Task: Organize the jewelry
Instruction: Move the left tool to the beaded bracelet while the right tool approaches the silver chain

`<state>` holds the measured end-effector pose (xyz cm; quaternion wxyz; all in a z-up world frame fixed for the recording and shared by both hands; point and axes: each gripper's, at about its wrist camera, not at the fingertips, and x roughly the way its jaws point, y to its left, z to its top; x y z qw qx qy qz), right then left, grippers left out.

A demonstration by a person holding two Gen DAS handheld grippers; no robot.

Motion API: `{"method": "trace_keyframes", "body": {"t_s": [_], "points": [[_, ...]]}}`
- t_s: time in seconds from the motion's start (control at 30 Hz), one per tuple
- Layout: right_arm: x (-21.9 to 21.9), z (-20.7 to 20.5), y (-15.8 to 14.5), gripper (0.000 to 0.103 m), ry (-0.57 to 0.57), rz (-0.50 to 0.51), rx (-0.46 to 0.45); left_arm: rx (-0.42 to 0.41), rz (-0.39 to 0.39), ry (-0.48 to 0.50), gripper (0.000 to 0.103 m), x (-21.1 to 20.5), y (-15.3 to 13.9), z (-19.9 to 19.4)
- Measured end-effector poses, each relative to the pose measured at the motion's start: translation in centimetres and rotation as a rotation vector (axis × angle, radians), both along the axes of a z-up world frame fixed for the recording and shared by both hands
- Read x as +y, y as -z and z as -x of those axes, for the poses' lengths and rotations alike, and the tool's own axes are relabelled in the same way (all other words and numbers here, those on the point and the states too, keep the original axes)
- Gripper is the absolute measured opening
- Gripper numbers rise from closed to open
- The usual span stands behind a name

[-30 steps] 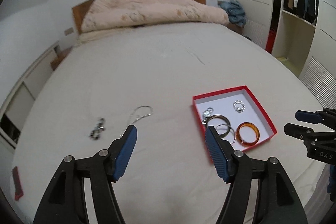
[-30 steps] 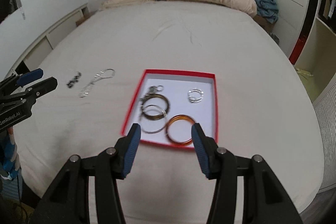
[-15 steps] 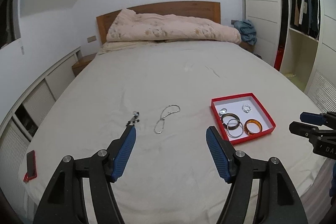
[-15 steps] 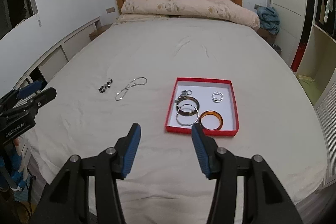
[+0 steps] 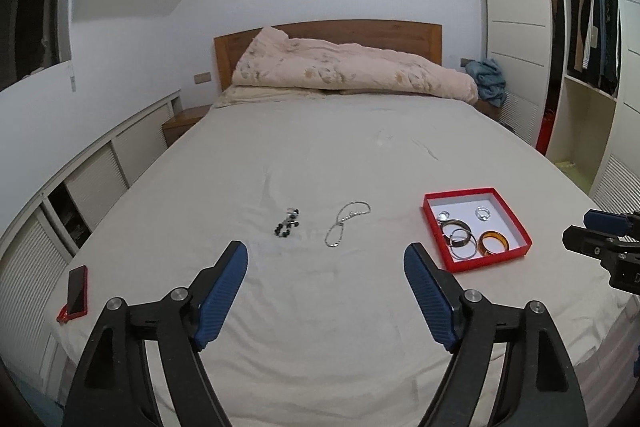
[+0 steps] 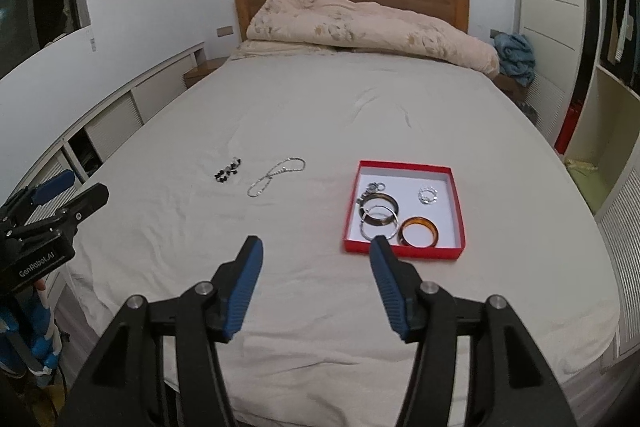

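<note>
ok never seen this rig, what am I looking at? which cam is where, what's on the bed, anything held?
No robot arm: a person carries two handheld grippers, each with a fisheye camera looking out along its blue-padded fingers. One picture is from the left gripper, the other from the right gripper. Both are open and hold nothing. On the bed sheet sits a red tray containing bangles and rings. Loose to its left lie a silver chain and a dark beaded piece. A red phone lies at the bed's left edge.
</note>
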<state>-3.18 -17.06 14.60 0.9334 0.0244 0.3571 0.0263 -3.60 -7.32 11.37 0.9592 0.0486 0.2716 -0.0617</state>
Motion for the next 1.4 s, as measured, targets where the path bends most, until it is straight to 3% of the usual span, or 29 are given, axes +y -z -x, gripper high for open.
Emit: {"method": "trace_keyframes", "body": {"t_s": [0.17, 0.43, 0.87, 1.17, 1.4], "points": [[1.3, -1.0, 0.3, 0.054, -0.032, 0.001, 0.009, 0.017, -0.001, -0.027, 0.08, 1.0, 0.8, -0.7], [2.7, -4.7, 3.1, 0.054, -0.076, -0.007, 0.085, 0.111, -0.01, -0.057, 0.08, 1.7, 4.3, -4.2], [3.0, -14.3, 11.2, 0.054, -0.101, -0.082, 0.244, 0.324, -0.059, -0.104, 0.08, 2.9, 12.1, -14.2], [3.8, -21.5, 15.9, 0.054, -0.119, -0.118, 0.312, 0.394, -0.064, -0.113, 0.08, 4.6, 16.0, -20.7], [5.2, -26.8, 19.3, 0.054, -0.146, -0.141, 0.35, 0.397, -0.025, -0.066, 0.08, 6.7, 17.6, -26.7]]}}
